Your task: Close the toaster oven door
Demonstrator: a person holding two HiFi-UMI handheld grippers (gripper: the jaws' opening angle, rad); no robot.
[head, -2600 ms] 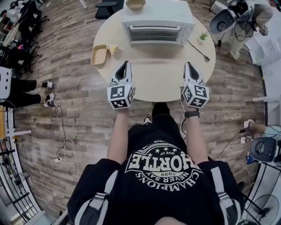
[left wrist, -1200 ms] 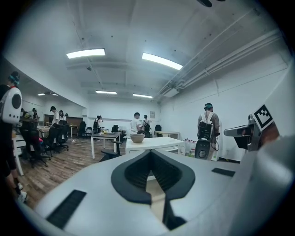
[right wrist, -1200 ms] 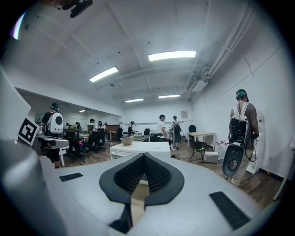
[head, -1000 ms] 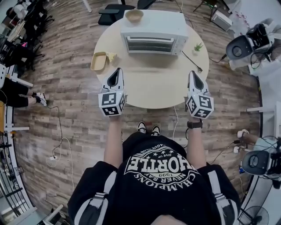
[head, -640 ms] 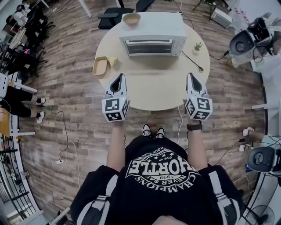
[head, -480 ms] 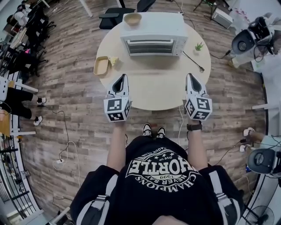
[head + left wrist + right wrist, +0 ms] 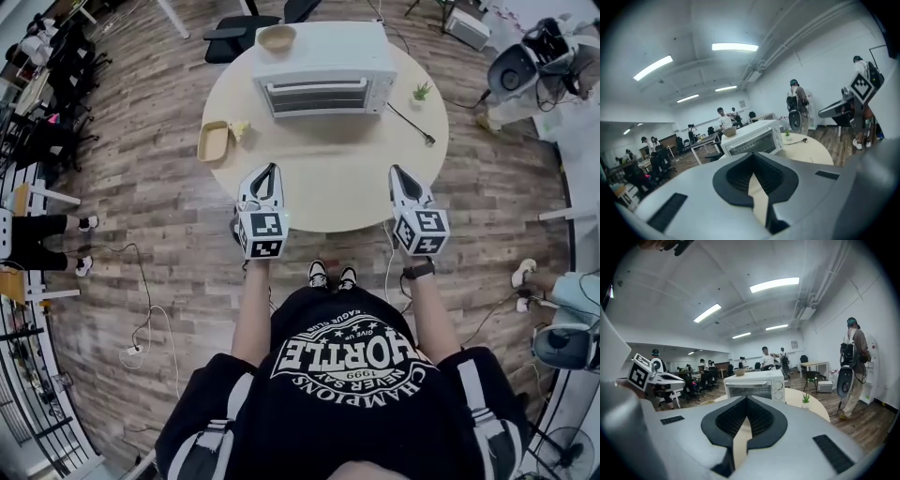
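The white toaster oven stands at the far side of the round table, its glass door closed upright. It also shows ahead in the left gripper view and the right gripper view. My left gripper hangs over the table's near left edge, well short of the oven, shut with nothing in it. My right gripper hangs over the near right edge, also shut and empty. In both gripper views the black pads meet along a thin seam.
A wooden bowl sits on top of the oven. A yellow tray and a small piece of food lie at the table's left. A small potted plant and a cable are at the right. People and chairs stand around the room.
The head view has shifted a little. The left gripper has drifted slightly right and toward me. Both grippers stay shut at the table's near edge, and the oven door stays closed.
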